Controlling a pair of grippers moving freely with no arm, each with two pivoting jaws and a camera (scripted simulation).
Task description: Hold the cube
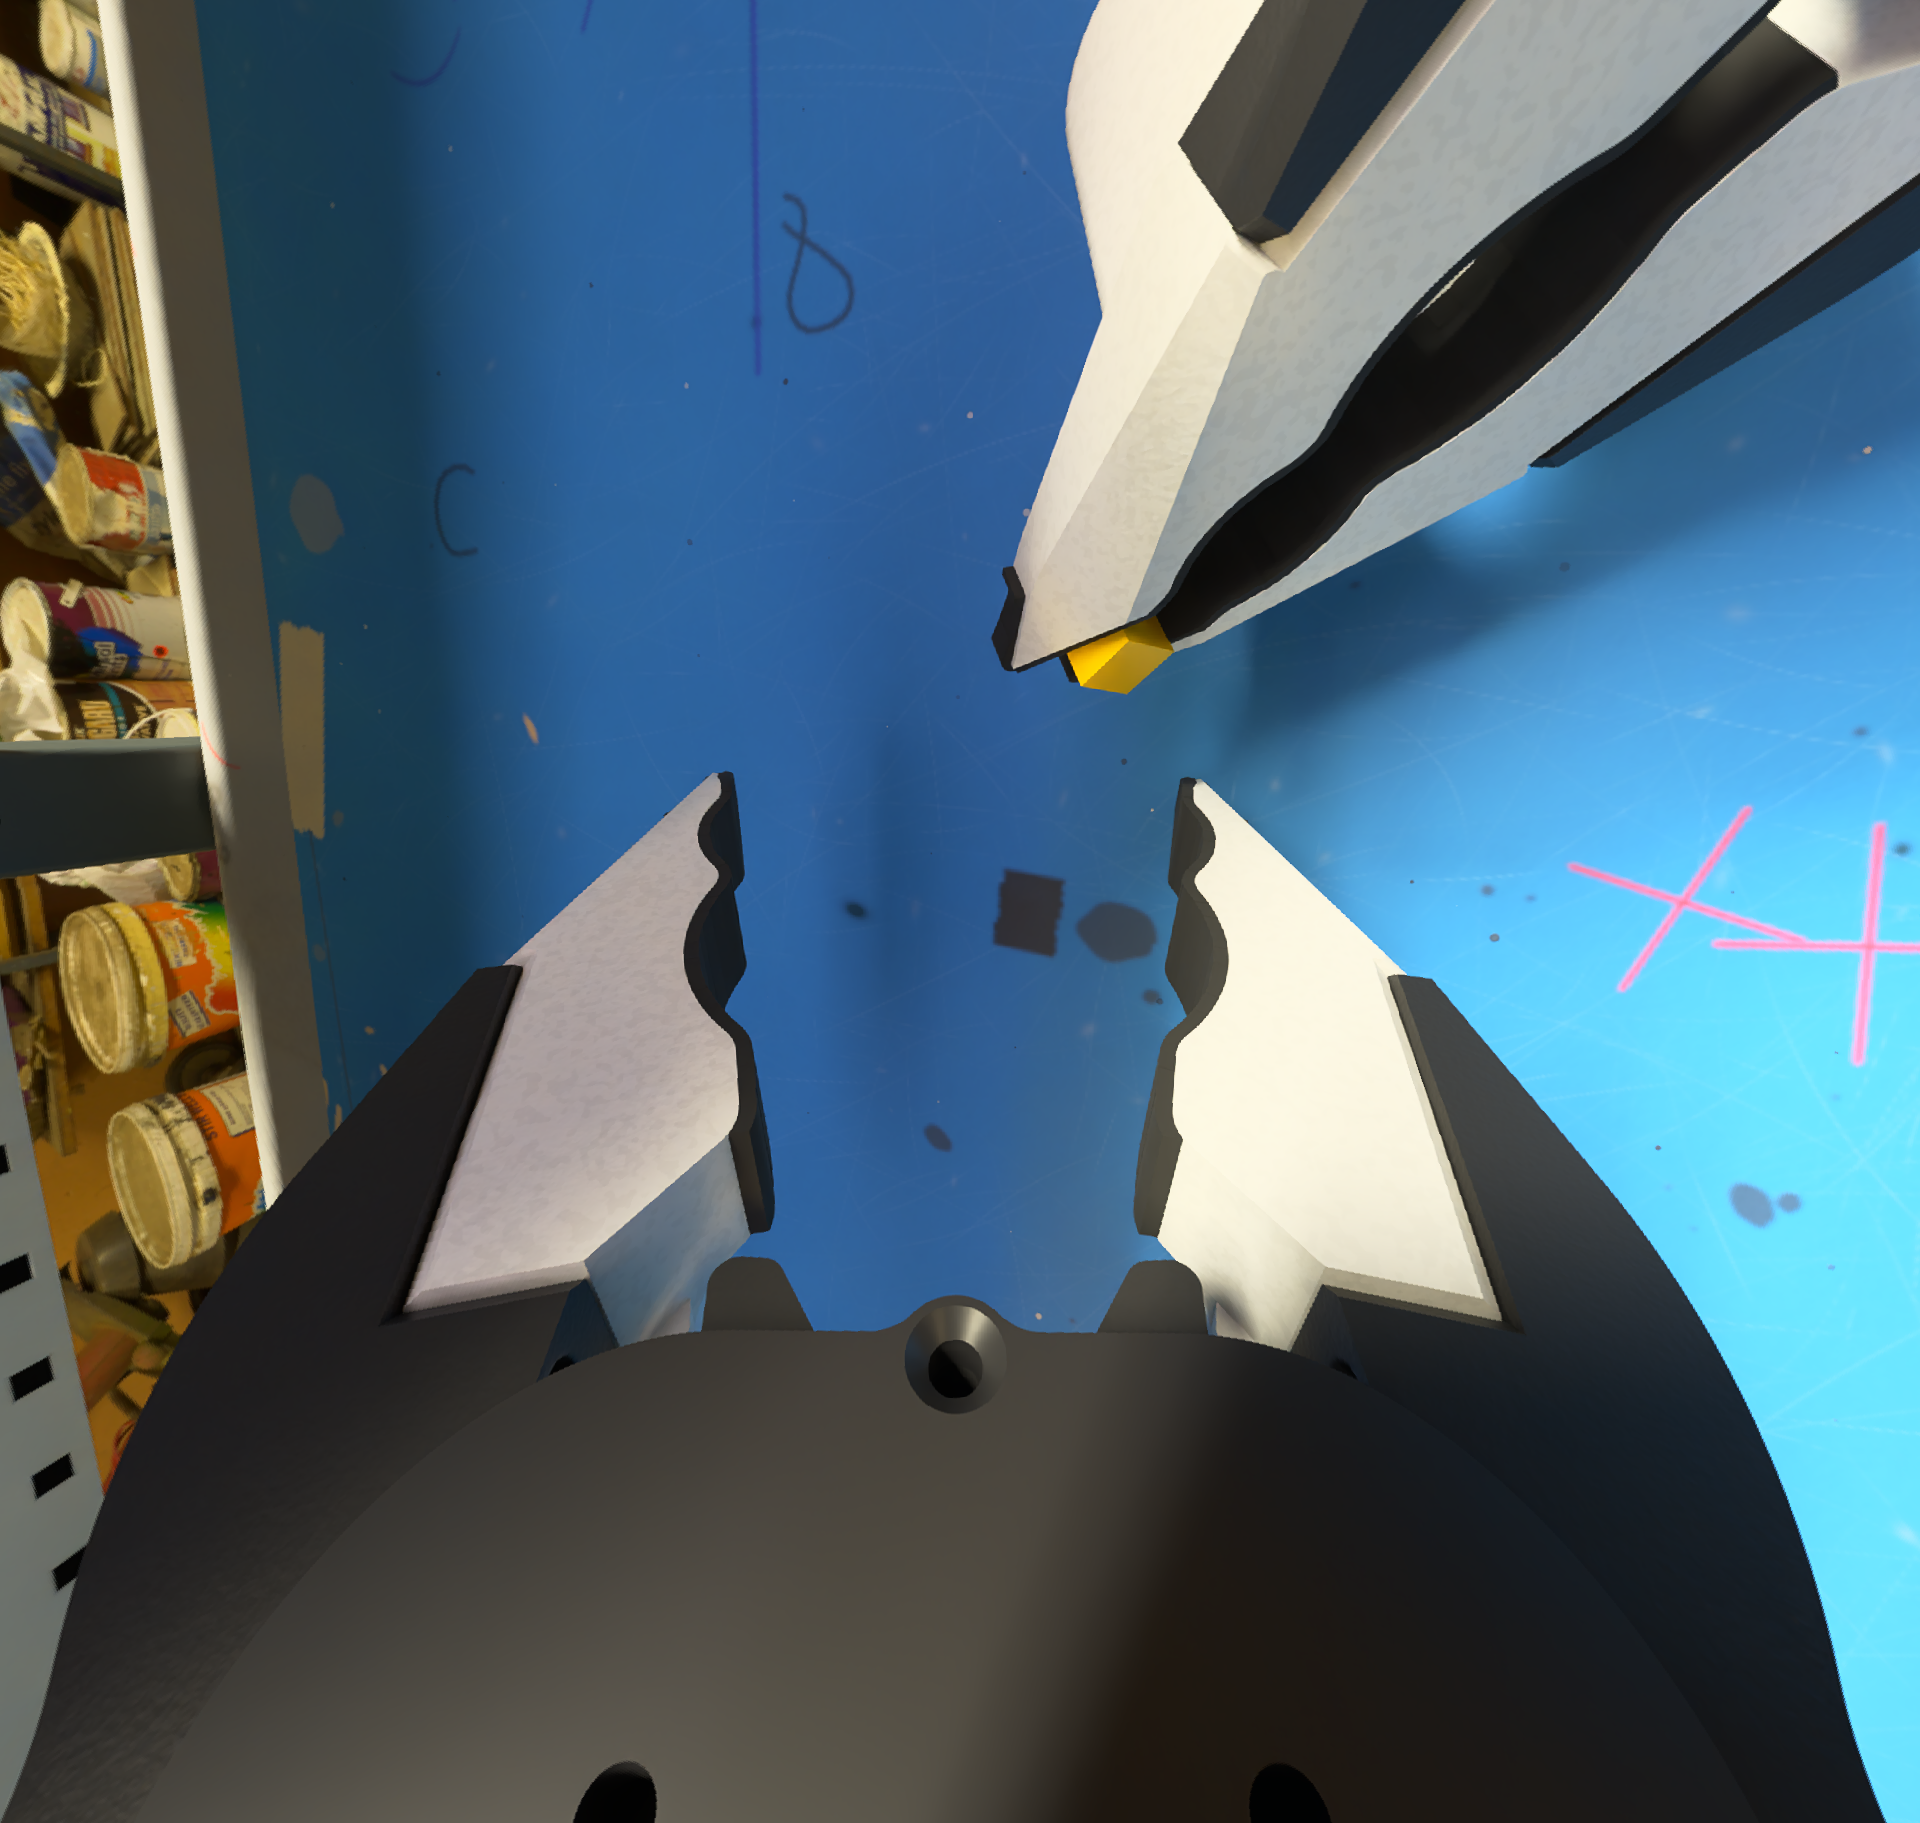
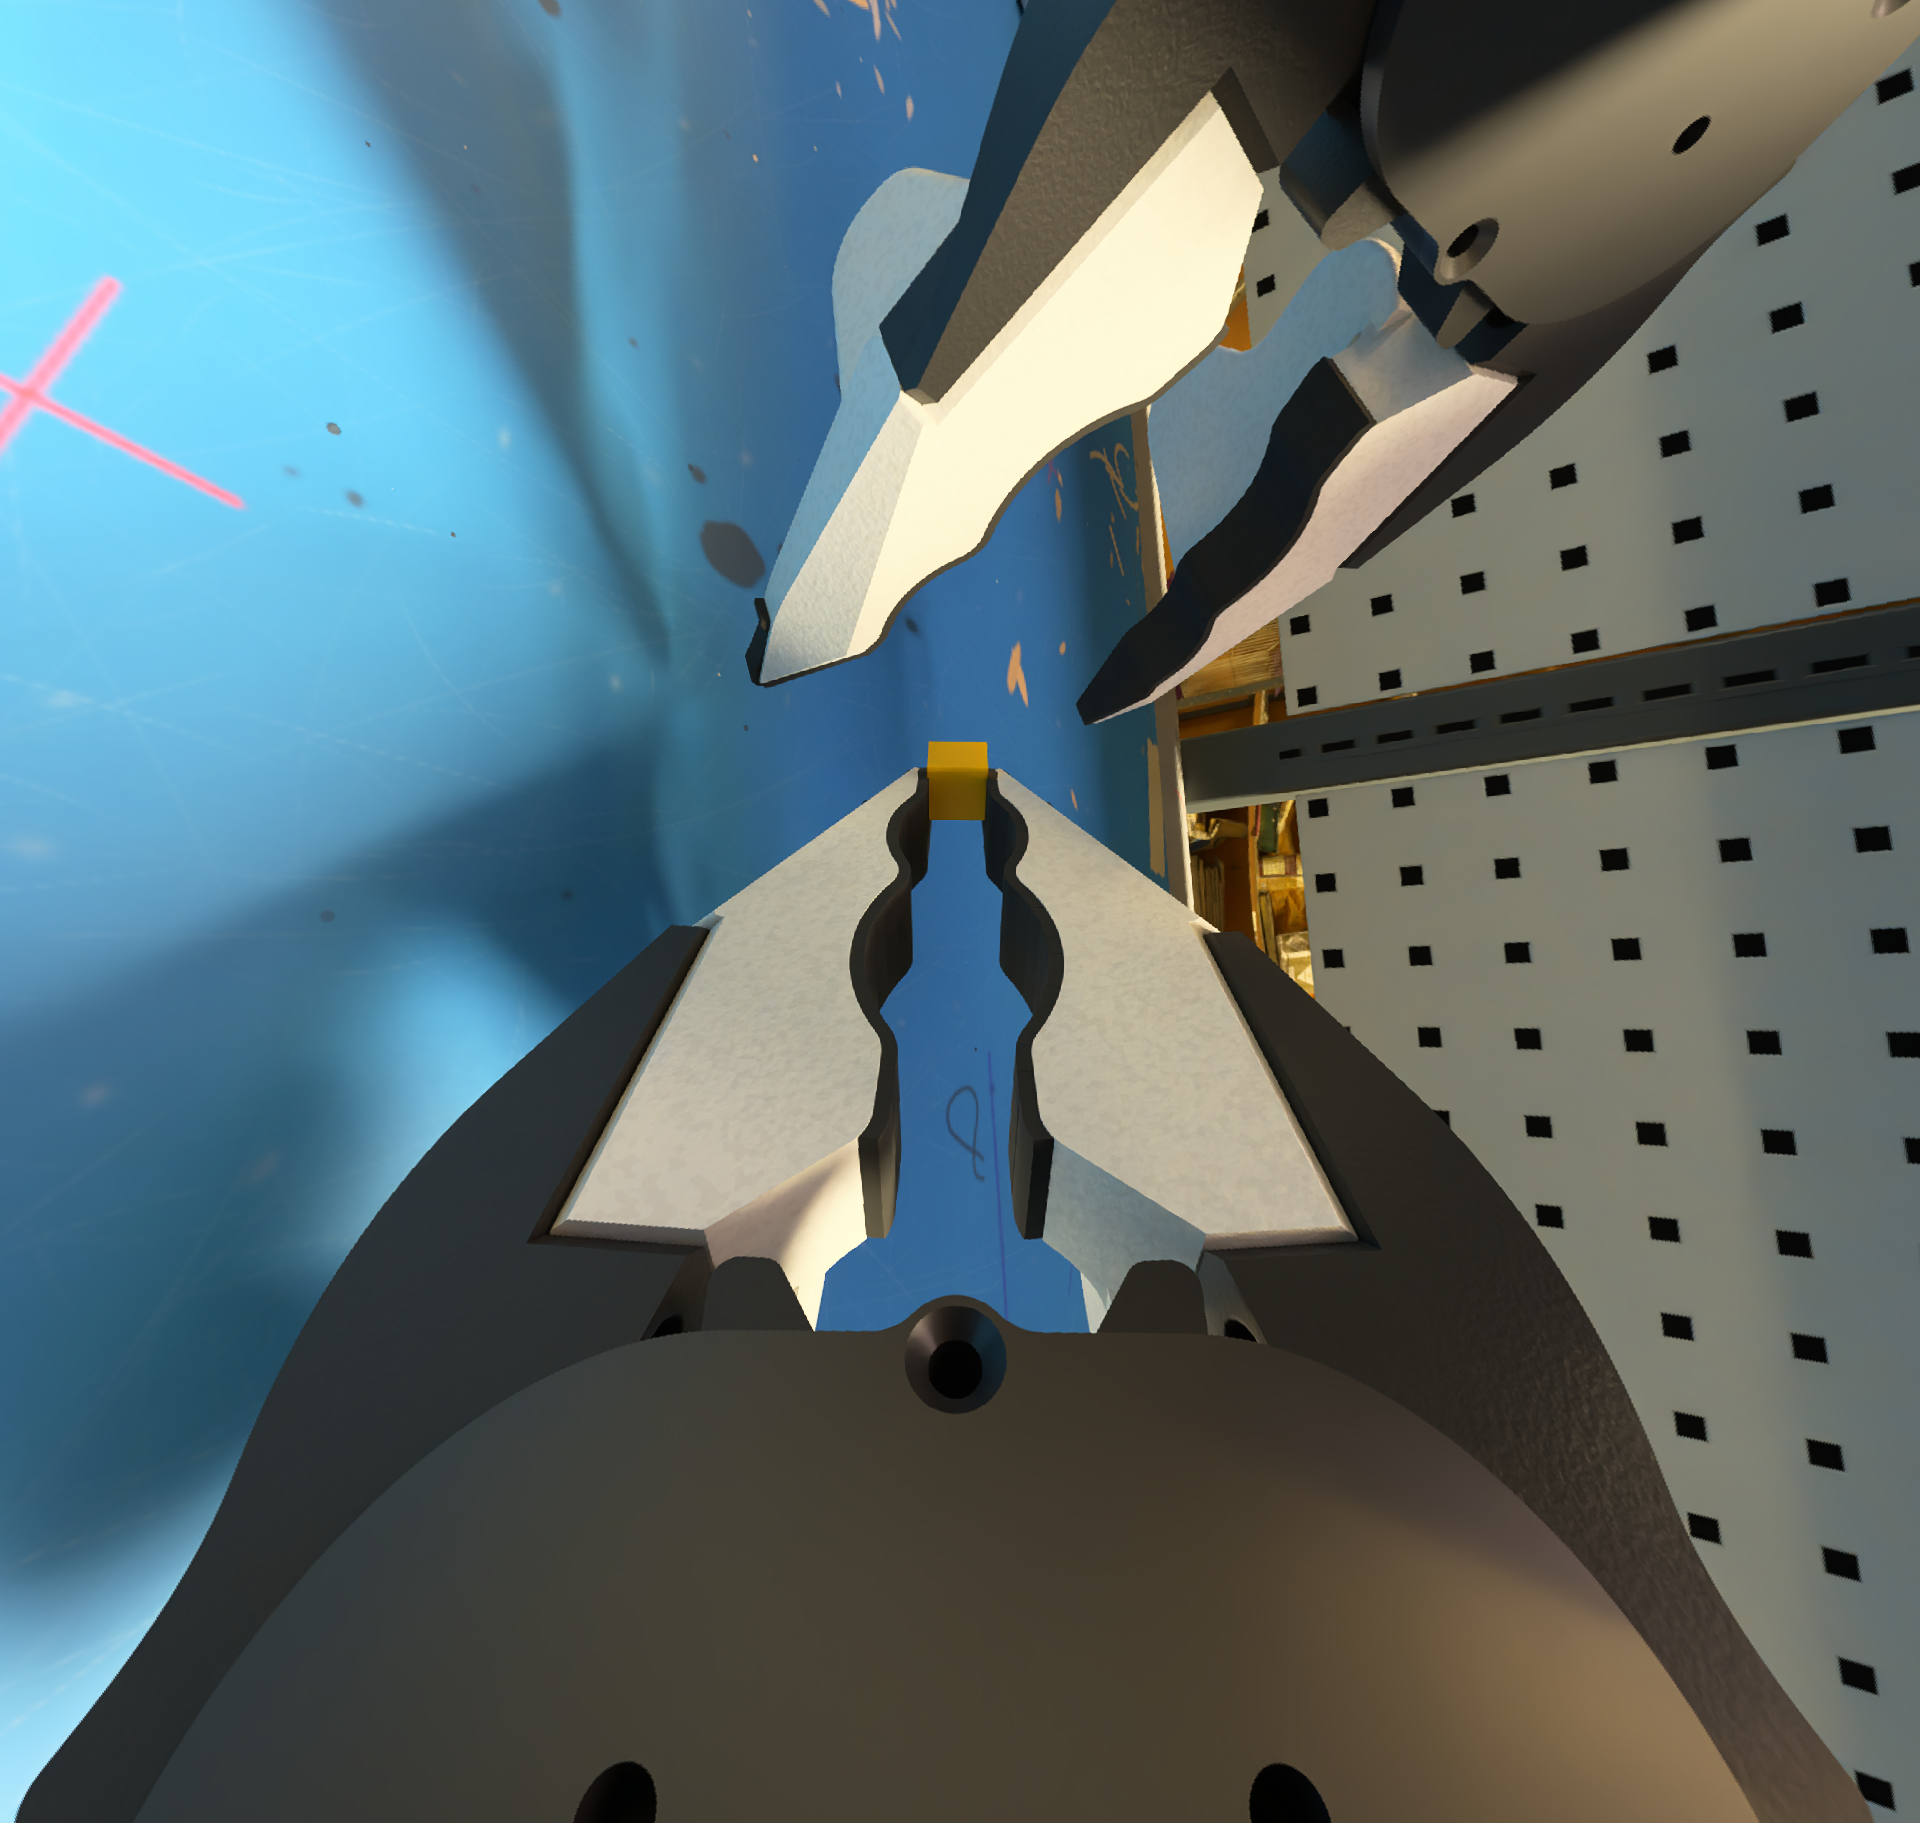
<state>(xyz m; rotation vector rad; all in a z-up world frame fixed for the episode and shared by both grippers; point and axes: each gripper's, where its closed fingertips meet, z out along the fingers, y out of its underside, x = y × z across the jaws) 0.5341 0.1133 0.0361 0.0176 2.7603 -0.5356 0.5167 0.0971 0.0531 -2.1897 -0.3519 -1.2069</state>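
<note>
A small yellow cube (image 2: pixel 956 782) is pinched between the fingertips of my right gripper (image 2: pixel 957 786), held above the blue table. In the left wrist view the right gripper (image 1: pixel 1101 656) comes in from the upper right with the cube (image 1: pixel 1117 659) showing at its tips. My left gripper (image 1: pixel 956 786) is open and empty, its tips just below and left of the cube, apart from it. In the right wrist view the left gripper (image 2: pixel 920 698) hangs open just beyond the cube. A dark square shadow (image 1: pixel 1029 913) lies on the table below.
The blue table (image 1: pixel 727 423) bears scribbles, dark spots and pink lines (image 1: pixel 1766 921). Its left edge (image 1: pixel 177 423) borders shelves of paint cans (image 1: pixel 135 984). A white pegboard panel (image 2: pixel 1662 942) and a grey rail (image 2: pixel 1558 724) stand at the right.
</note>
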